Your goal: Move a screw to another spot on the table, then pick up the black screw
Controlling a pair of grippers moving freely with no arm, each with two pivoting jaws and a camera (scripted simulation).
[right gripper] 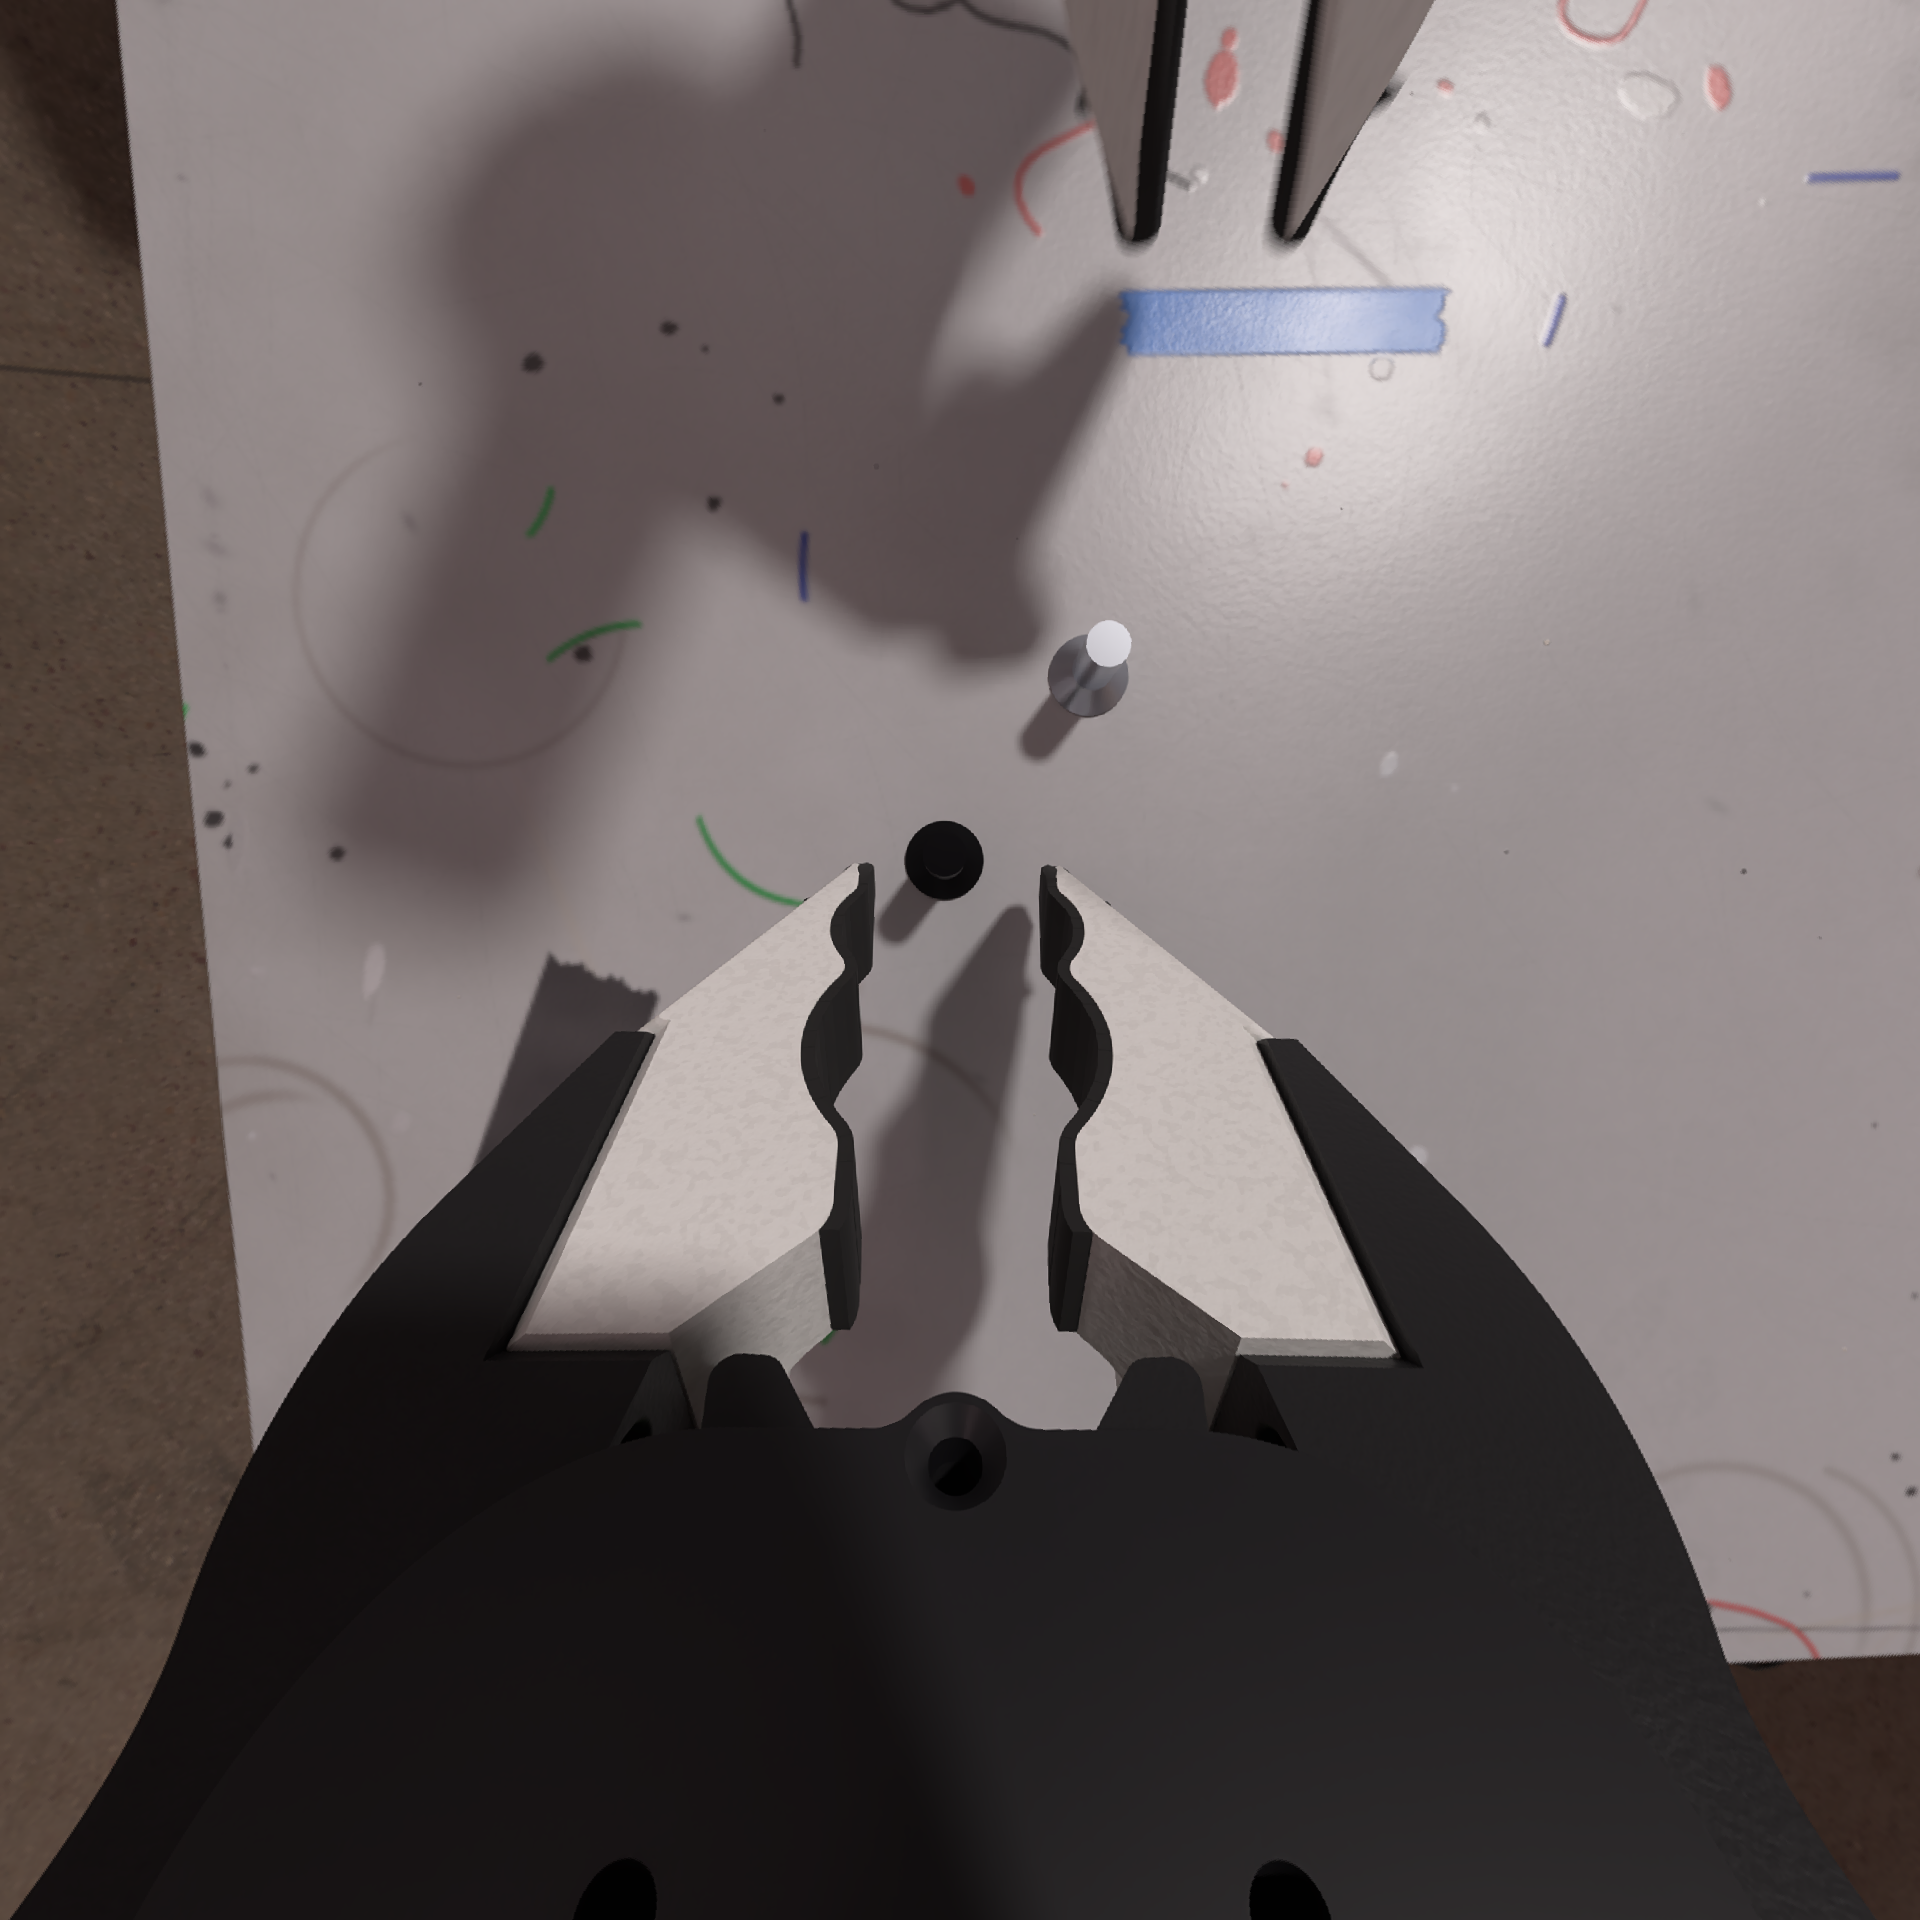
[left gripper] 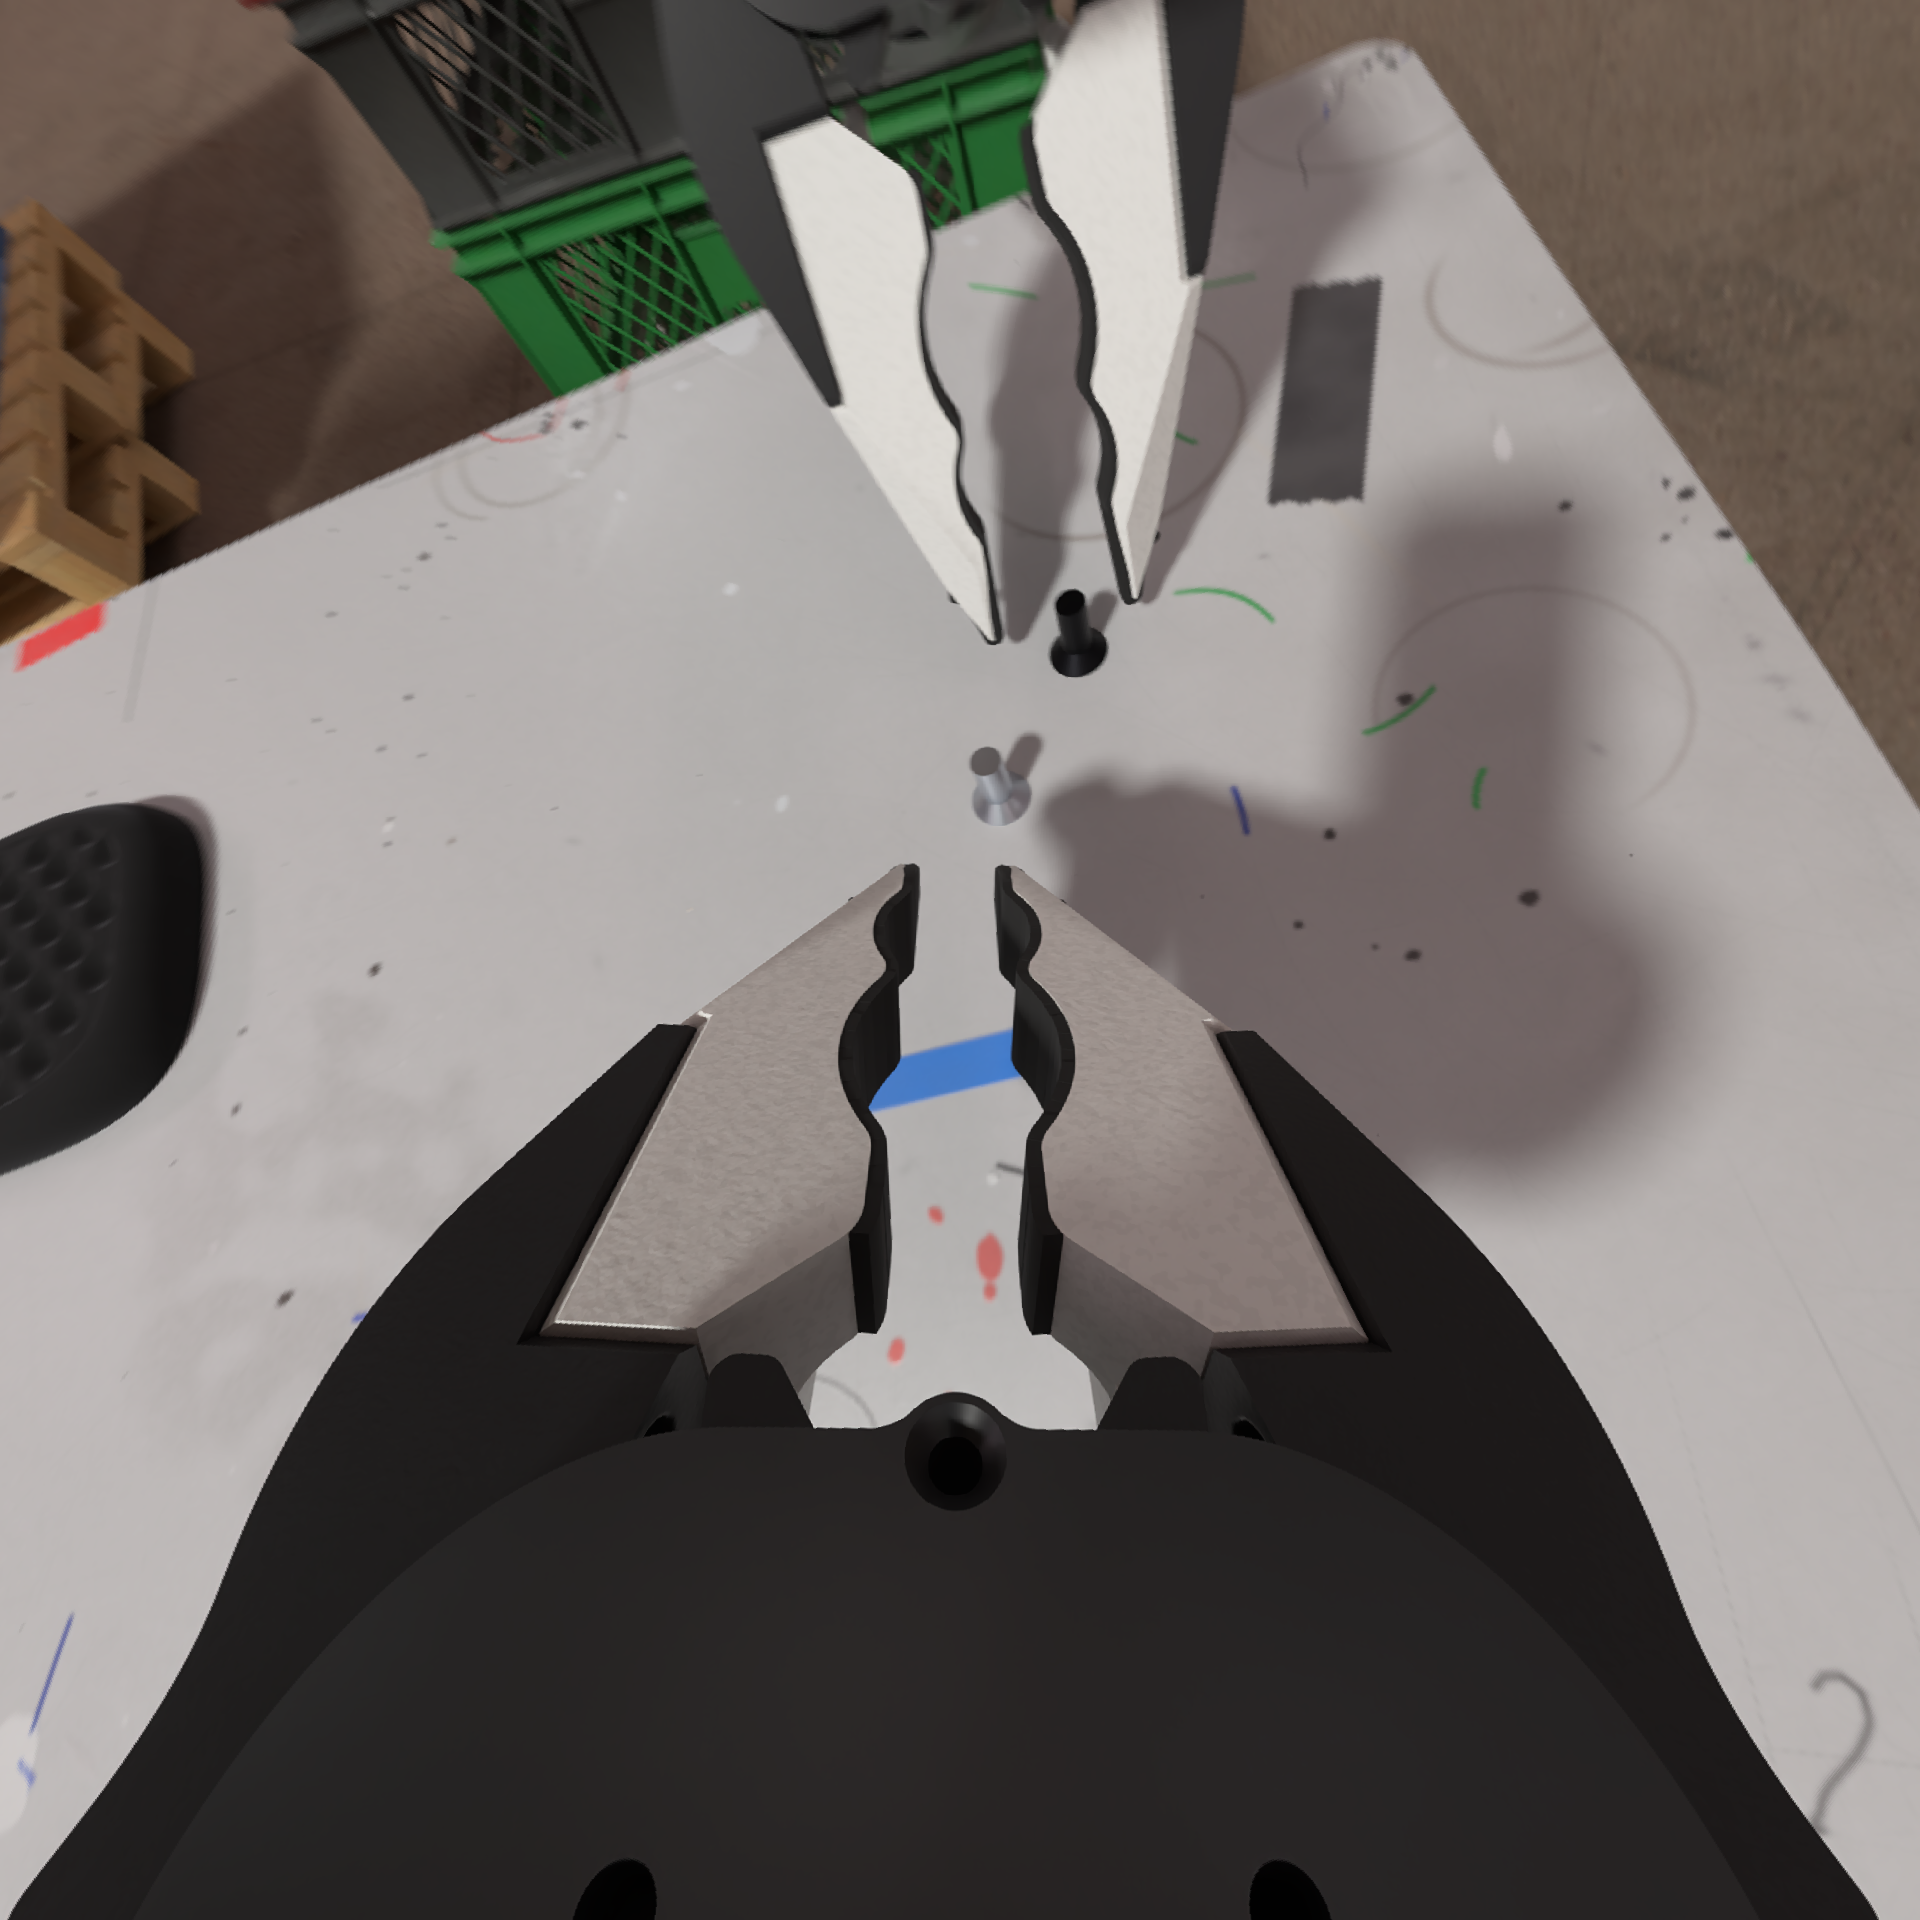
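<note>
A paint-flecked white table (right gripper: 1351, 831) is shared by two facing grippers.
The right gripper (right gripper: 954, 878) is held open, the upright black screw (right gripper: 943, 860) just off its fingertips; the left gripper (left gripper: 956, 878) is parted, empty, near the silver screw (left gripper: 997, 795).

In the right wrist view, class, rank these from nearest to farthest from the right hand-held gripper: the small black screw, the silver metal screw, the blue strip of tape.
1. Small black screw: just ahead of the right hand-held gripper.
2. Silver metal screw: farther on, slightly right.
3. Blue strip of tape: farthest, upper right.
</note>
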